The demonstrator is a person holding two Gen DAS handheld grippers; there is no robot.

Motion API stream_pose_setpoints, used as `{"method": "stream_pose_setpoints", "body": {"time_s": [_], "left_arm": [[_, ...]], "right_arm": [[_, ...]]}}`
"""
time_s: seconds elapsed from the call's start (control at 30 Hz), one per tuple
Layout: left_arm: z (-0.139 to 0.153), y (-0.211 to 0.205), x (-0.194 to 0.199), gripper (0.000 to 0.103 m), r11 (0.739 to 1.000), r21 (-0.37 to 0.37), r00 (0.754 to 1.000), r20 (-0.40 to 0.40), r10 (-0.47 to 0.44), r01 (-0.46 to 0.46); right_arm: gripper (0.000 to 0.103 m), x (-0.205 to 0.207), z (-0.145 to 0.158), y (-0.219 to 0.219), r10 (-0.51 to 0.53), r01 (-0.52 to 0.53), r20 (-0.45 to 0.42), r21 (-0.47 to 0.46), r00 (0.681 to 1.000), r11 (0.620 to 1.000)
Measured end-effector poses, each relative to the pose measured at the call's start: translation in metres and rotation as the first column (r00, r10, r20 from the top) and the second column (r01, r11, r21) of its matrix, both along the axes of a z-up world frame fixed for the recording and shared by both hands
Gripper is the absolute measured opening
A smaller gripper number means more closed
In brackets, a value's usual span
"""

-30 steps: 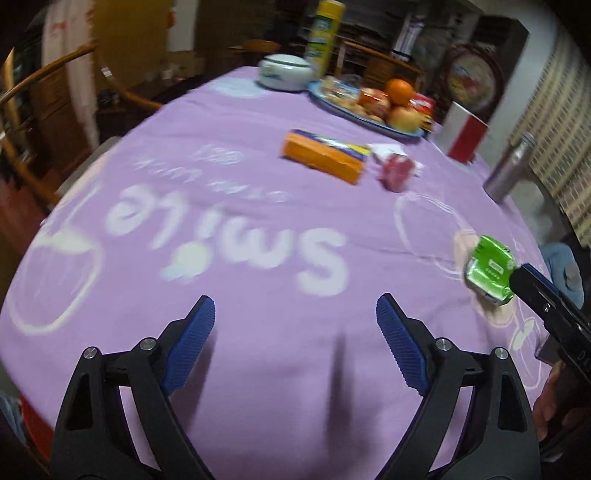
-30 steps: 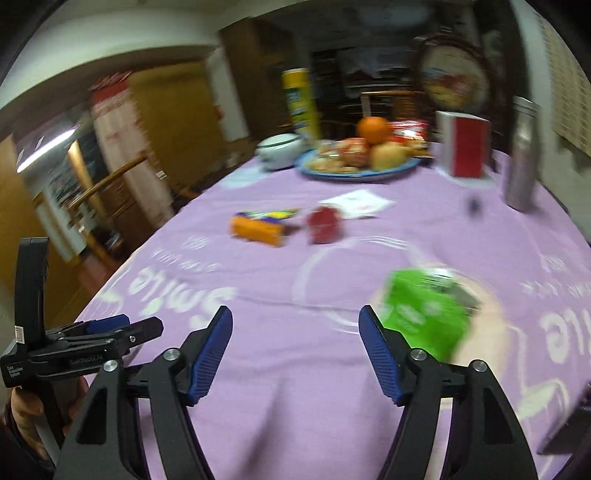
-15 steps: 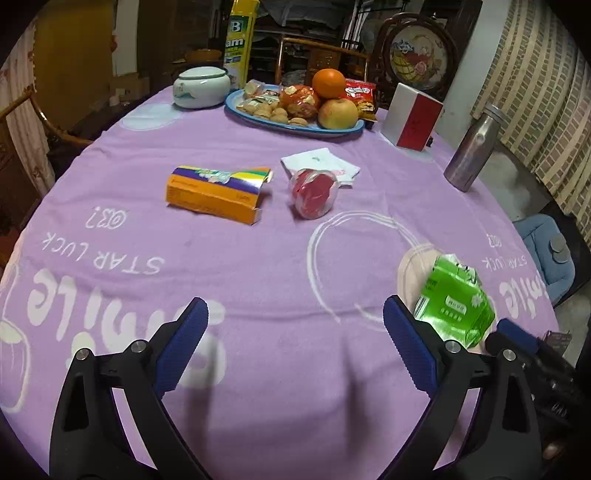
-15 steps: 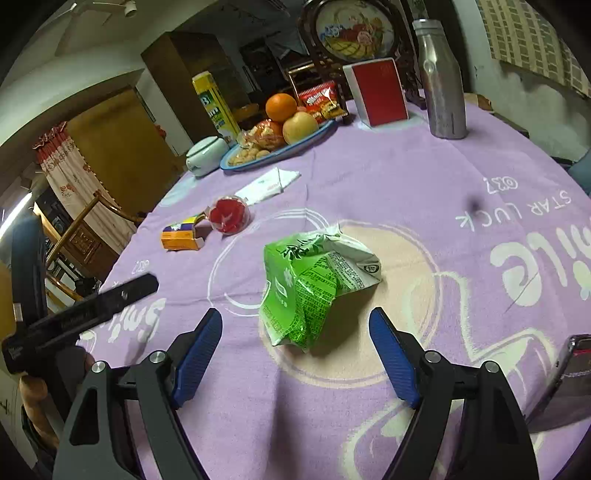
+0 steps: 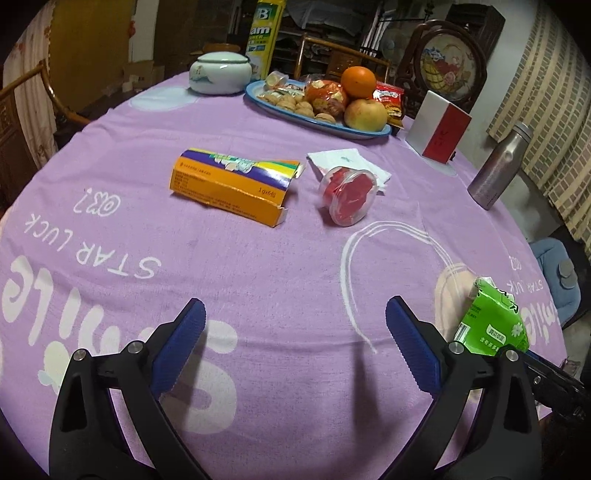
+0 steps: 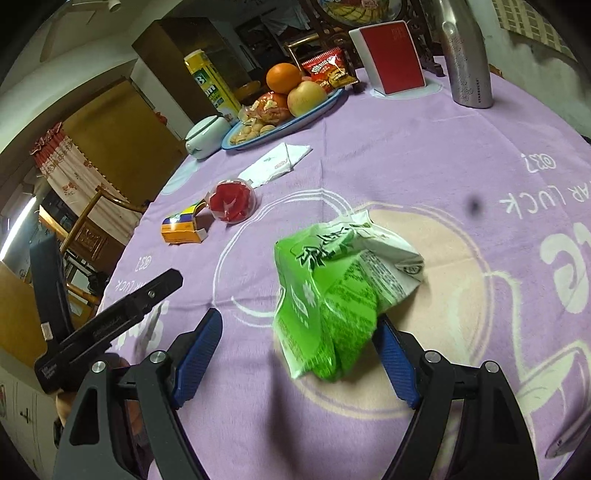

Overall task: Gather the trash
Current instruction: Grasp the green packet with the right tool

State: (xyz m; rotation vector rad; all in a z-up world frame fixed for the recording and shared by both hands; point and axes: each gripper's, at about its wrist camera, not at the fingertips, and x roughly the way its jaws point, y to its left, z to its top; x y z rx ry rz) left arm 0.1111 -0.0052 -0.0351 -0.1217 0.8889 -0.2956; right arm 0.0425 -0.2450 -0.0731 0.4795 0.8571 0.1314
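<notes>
A crumpled green wrapper [image 6: 340, 291] lies on the purple tablecloth [image 6: 424, 158], its near end between the blue pads of my open right gripper [image 6: 297, 343]. It also shows at the right in the left wrist view [image 5: 495, 325]. An open orange box [image 5: 231, 184], a clear cup with red scraps [image 5: 347, 195] and a white napkin [image 5: 347, 162] lie mid-table. My left gripper [image 5: 295, 343] is open and empty above the cloth, well short of them.
A blue plate [image 5: 369, 131] of fruit and snacks, a pale lidded jar [image 5: 219, 72], a yellow carton [image 5: 264, 33], a red-and-white box [image 5: 439, 127] and a steel bottle [image 5: 498, 166] stand at the far side. Wooden chairs ring the table.
Both grippers have moved forward over the table. The green wrapper has come from ahead of the right gripper to between its pads. Both stay open.
</notes>
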Motion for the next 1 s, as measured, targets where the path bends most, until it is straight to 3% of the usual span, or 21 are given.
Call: {"method": "stream_pose_setpoints", "body": {"time_s": [0.23, 0.33, 0.4, 0.67, 1.0], "left_arm": [[-0.002, 0.0, -0.001, 0.095, 1.0, 0.0, 1.0, -0.004, -0.009, 0.009], [-0.002, 0.002, -0.001, 0.095, 1.0, -0.005, 1.0, -0.009, -0.001, 0.001], [-0.003, 0.003, -0.001, 0.095, 1.0, -0.009, 1.0, -0.012, 0.001, -0.001], [-0.004, 0.003, 0.0, 0.095, 1.0, -0.009, 1.0, -0.019, 0.007, -0.008], [0.003, 0.007, 0.001, 0.095, 0.999, -0.013, 0.998, -0.048, 0.04, -0.041]], "right_arm": [[0.071, 0.015, 0.005, 0.008, -0.014, 0.014, -0.001, -0.027, 1.0, 1.0], [0.046, 0.022, 0.003, 0.008, -0.019, 0.018, -0.02, -0.023, 1.0, 1.0], [0.015, 0.026, 0.001, 0.008, -0.021, 0.02, -0.029, -0.038, 0.999, 0.999], [0.013, 0.023, 0.018, 0.017, 0.01, -0.004, 0.045, -0.13, 0.999, 0.992], [0.013, 0.029, 0.051, 0.027, -0.005, 0.054, 0.186, -0.261, 0.983, 0.964]]}}
